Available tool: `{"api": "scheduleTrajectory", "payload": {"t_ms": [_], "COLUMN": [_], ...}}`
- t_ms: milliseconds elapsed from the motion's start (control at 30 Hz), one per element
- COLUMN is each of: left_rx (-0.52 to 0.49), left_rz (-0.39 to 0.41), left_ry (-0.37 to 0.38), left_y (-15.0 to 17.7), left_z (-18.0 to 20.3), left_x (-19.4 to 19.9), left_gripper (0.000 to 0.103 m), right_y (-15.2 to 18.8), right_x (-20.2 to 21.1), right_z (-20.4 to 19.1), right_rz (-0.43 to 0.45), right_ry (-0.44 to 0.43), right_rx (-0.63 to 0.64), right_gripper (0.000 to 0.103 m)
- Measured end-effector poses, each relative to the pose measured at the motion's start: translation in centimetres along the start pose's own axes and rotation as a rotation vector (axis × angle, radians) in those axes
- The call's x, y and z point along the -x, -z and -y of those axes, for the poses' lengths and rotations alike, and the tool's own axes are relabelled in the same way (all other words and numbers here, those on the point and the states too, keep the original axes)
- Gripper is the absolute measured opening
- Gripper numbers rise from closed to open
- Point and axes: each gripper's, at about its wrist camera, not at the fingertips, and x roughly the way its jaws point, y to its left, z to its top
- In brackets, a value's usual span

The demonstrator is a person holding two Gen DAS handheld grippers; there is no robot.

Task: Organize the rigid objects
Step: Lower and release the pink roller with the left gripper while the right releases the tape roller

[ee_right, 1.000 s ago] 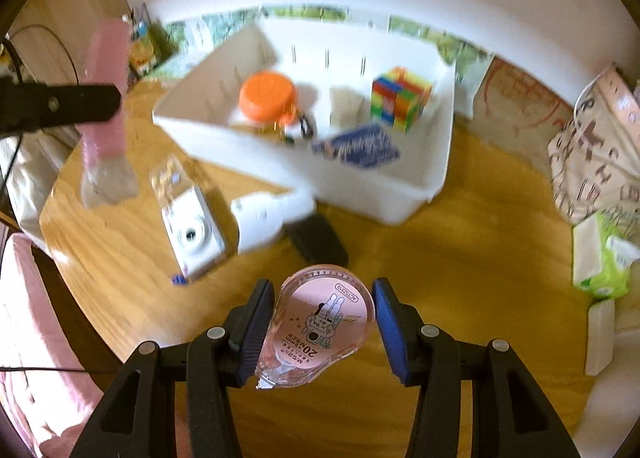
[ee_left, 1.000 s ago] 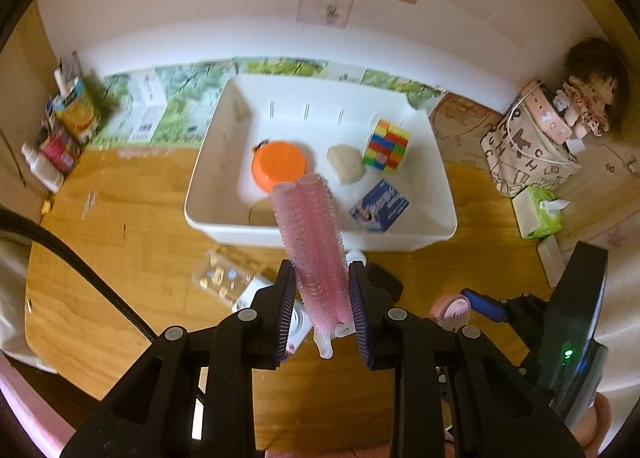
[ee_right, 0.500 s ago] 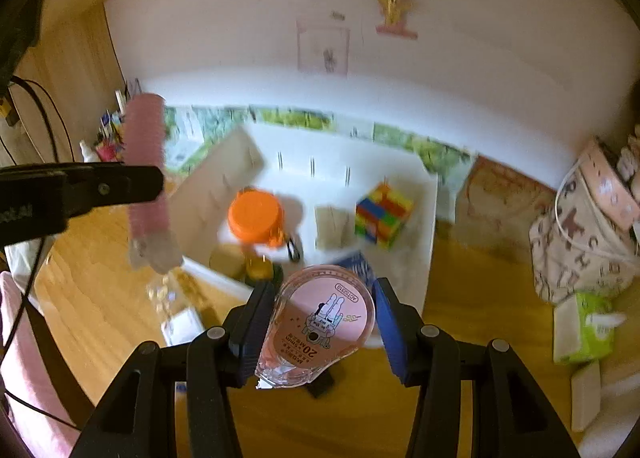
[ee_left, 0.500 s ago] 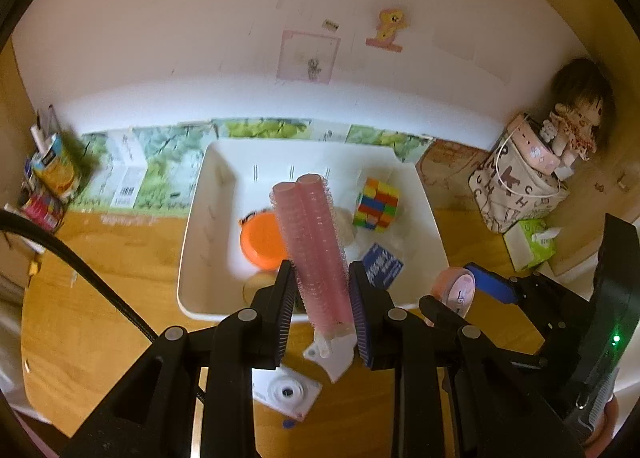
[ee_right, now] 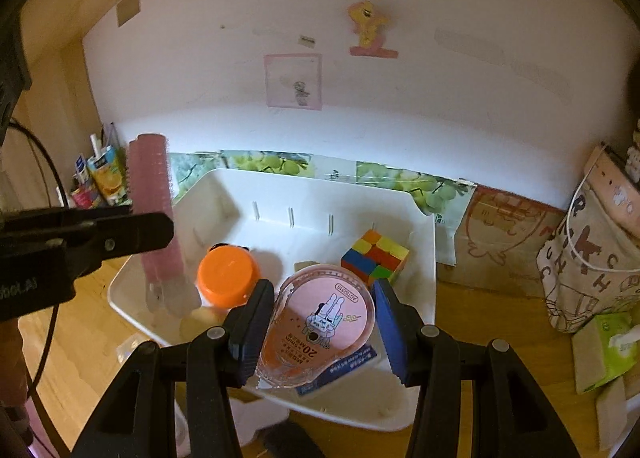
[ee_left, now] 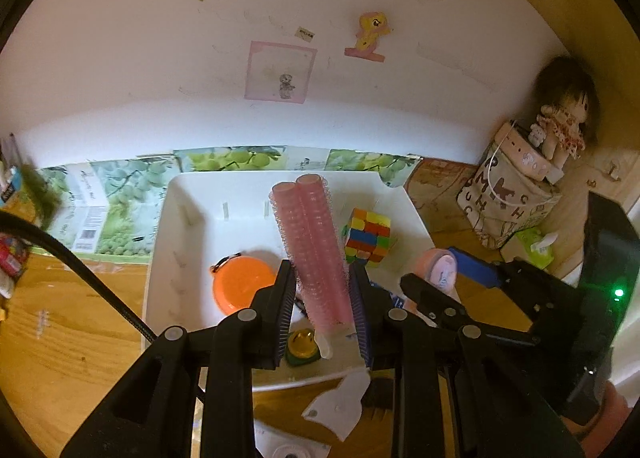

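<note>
Over the white bin (ee_left: 168,217) on the wooden table (ee_left: 60,338), the left gripper (ee_left: 322,310) is clamped on a pack of pink hair rollers (ee_left: 312,246), which stands nearly upright above the bin's near half. Just beside it, the right gripper (ee_right: 320,326) is clamped on a pink correction-tape dispenser (ee_right: 320,322) held above the bin's near rim. Inside the bin sit an orange-lidded jar (ee_right: 228,274) and a colourful puzzle cube (ee_right: 376,254). A doll (ee_left: 564,113) sits well away from the bin, on a printed bag (ee_left: 508,201).
</note>
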Motion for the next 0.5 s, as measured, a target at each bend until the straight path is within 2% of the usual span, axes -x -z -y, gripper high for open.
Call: {"api": "scheduleTrajectory", "payload": {"t_ms": [100, 367, 400, 500], "left_rx": [0.013, 0.048, 0.050, 0.068], "left_rz": [0.019, 0.011, 0.009, 0.003], "left_ry": [0.017, -0.007, -0.013, -0.029], "left_y": [0.0, 0.0, 0.1, 0.2], "left_z": [-0.4, -1.2, -1.2, -1.3], "left_x": [-0.8, -2.8, -2.9, -3.0], "left_gripper": [0.029, 0.032, 0.034, 0.049], "right_y": [0.2, 0.6, 0.6, 0.7], "right_x": [-1.1, -2.8, -2.8, -2.8], "right_z": [0.6, 1.5, 1.6, 1.6], "right_rz": [-0.002, -0.021, -0.018, -0.023], "right_ry": [-0.002, -0.011, -0.014, -0.017], "right_rx": [-0.021, -0.057, -0.059, -0.061], "right_gripper": [0.051, 0.052, 0.052, 0.053]}}
